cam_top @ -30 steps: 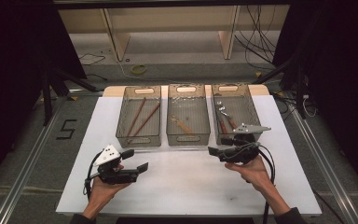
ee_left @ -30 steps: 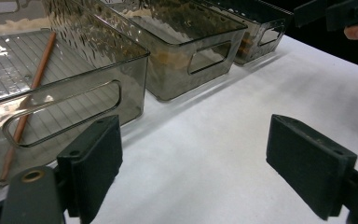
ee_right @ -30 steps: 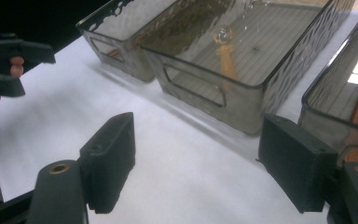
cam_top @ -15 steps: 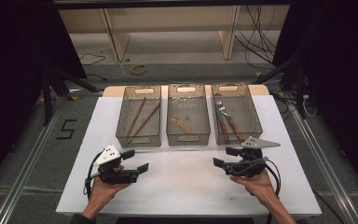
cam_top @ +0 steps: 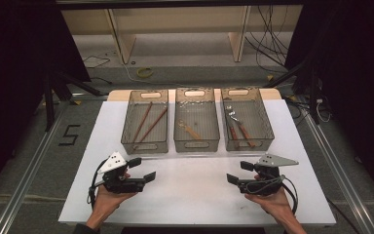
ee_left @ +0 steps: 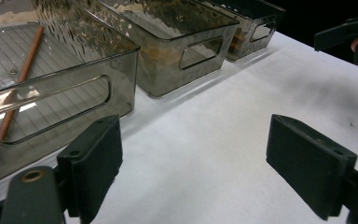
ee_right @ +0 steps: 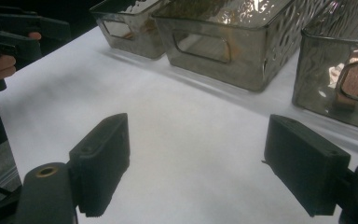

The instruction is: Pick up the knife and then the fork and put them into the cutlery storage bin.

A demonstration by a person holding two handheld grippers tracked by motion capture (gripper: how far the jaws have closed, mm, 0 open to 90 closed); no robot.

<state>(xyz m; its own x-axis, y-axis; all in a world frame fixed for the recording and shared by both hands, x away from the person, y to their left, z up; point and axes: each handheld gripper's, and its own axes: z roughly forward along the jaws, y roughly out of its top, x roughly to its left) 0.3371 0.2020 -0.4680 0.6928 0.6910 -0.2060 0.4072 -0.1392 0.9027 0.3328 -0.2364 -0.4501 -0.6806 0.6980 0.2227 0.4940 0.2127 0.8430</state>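
Your left gripper (cam_top: 142,169) and right gripper (cam_top: 239,172) are both spread wide with nothing between the jaws; each hovers low over the bare near strip of the white table (cam_top: 190,200), well apart from the other and pointing inward.

The things nearest your grippers are the three clear trays along the far side: the left tray (cam_top: 145,145) holds two long brown sticks (cam_top: 147,123); the middle tray (cam_top: 196,143) holds a small tan piece (cam_top: 190,129); the right tray (cam_top: 262,127) holds cutlery (cam_top: 237,128) with reddish handles and metal ends.

Hazards, as judged from this position:
- The trays look light and stand loose on the table; a jaw striking a near wall would likely push a tray far, toward the table's far edge.
- Tray walls are tall relative to the flat contents; a shallow approach may catch the rim; come from above.
- The sticks lie side by side; a wide grasp may take both or roll one.
- The right tray's items overlap; lifting one may drag another.
- Each cable trails near your wrist; it may snag on the near table edge.

Open room: the whole near band between the grippers and the trays is free; side margins left and right of the trays are narrow; the trays stand just beside one another, so do not lower a jaw between them.
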